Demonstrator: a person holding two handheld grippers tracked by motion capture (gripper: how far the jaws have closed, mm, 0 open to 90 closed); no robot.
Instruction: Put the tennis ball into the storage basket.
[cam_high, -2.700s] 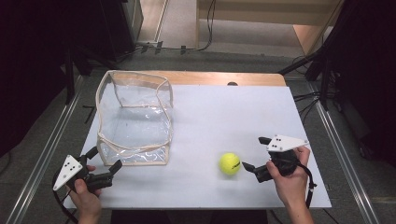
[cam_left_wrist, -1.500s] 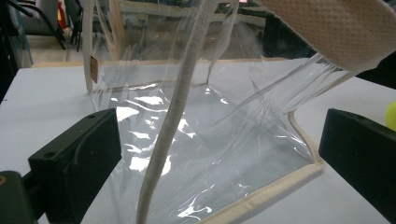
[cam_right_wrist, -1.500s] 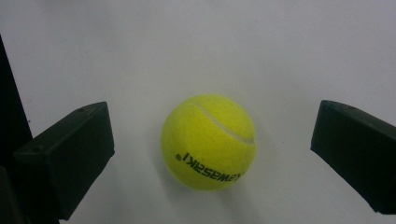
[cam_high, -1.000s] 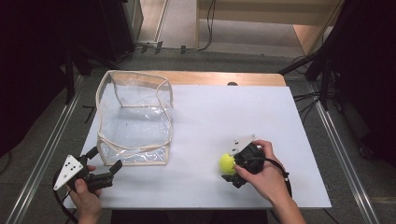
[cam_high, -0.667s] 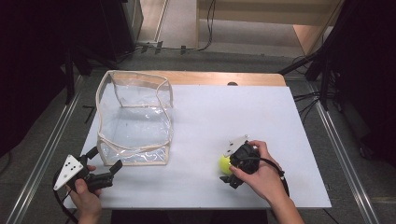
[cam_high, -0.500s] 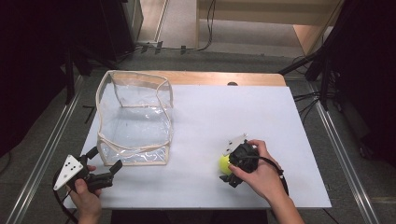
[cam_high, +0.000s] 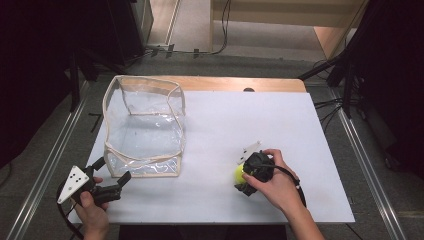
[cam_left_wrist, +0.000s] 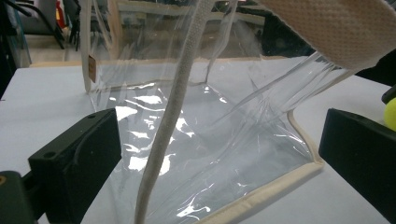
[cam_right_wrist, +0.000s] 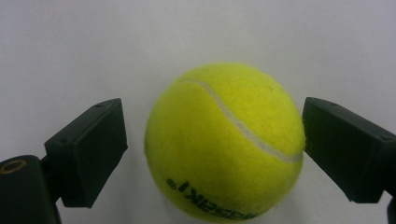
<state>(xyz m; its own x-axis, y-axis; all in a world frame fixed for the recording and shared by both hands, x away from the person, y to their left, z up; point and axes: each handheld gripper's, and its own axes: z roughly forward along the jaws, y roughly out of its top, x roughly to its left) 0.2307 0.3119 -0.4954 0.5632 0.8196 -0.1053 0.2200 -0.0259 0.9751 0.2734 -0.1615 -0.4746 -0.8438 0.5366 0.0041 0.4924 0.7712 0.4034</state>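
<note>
1. The ball (cam_right_wrist: 224, 142) sits on the worktop (cam_high: 225, 115), at about 4 o'clock from the bag (cam_high: 142, 127), not yet lifted.
2. The right claw (cam_right_wrist: 212, 149) straddles it; its jaws have just been closing, with a gap left on one side, so no grip yet.
3. The left claw (cam_left_wrist: 219, 163) is wide open and empty at the bag's near corner.
4. Left to do, probably: grip, carry, drop into the bag.

Fuzzy felt ball (cam_right_wrist: 225, 142), glossy plastic bag (cam_high: 143, 127)

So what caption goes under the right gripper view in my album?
Right gripper closing around a yellow tennis ball on the white table.
</note>
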